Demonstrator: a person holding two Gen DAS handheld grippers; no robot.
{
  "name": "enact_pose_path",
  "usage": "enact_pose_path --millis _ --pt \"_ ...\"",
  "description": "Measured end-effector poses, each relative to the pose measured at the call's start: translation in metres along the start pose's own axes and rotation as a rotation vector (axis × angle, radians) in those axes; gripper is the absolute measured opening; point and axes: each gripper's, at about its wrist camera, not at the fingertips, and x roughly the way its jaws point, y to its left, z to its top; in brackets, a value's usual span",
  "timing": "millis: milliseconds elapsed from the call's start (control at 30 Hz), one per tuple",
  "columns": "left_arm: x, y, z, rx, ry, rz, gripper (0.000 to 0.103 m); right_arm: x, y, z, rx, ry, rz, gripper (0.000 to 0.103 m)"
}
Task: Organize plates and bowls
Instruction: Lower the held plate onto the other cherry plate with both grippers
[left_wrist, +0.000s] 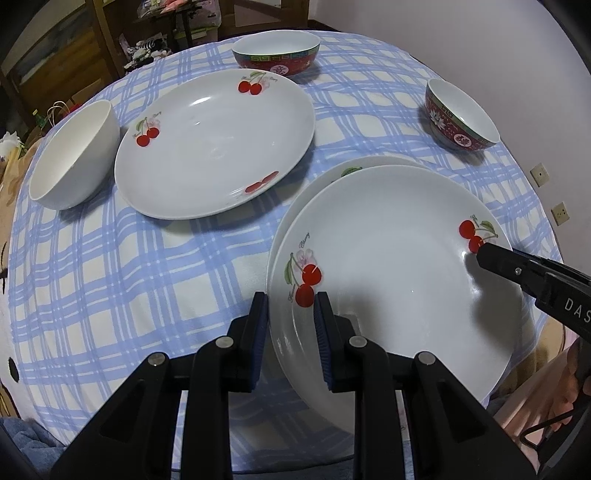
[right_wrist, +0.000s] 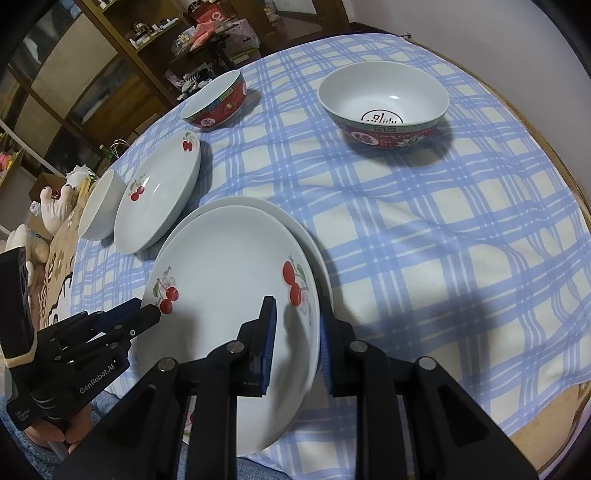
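A white cherry plate (left_wrist: 399, 280) (right_wrist: 229, 280) is held over a second cherry plate (left_wrist: 332, 173) (right_wrist: 295, 221) lying beneath it. My left gripper (left_wrist: 290, 314) (right_wrist: 149, 314) is shut on the held plate's left rim. My right gripper (right_wrist: 297, 325) (left_wrist: 484, 254) is shut on its right rim. A third cherry plate (left_wrist: 214, 144) (right_wrist: 159, 192) lies farther back, with a plain white bowl (left_wrist: 74, 155) (right_wrist: 99, 206) beside it. Two red patterned bowls (left_wrist: 275, 51) (left_wrist: 460, 114) stand at the far side; they also show in the right wrist view (right_wrist: 214, 101) (right_wrist: 384, 103).
The round table has a blue checked cloth (left_wrist: 129, 277) (right_wrist: 443, 240). Dark wooden shelves (right_wrist: 110, 55) with clutter stand behind the table. Soft toys (right_wrist: 55, 206) lie at the left. A wall with sockets (left_wrist: 539, 173) is at the right.
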Motion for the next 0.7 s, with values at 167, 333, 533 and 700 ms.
enact_pose_path --millis 167,333,533,700 --pt "-0.0015 0.0008 -0.0007 -0.007 -0.002 -0.01 0.024 -0.0005 0.001 -0.0006 0.003 -0.001 0.001 0.024" --pt "-0.0046 0.0035 -0.0036 -0.012 -0.01 -0.015 0.025 -0.0035 -0.0007 0.0003 0.004 -0.016 -0.007 0.024" --pt "-0.0046 0.0056 -0.0043 -0.023 -0.009 -0.007 0.025 -0.0043 -0.0016 0.0006 0.007 -0.018 -0.005 0.024" --pt "-0.0044 0.0081 -0.0042 -0.035 -0.012 -0.001 0.026 -0.0046 -0.0019 0.0008 0.007 -0.018 -0.007 0.024"
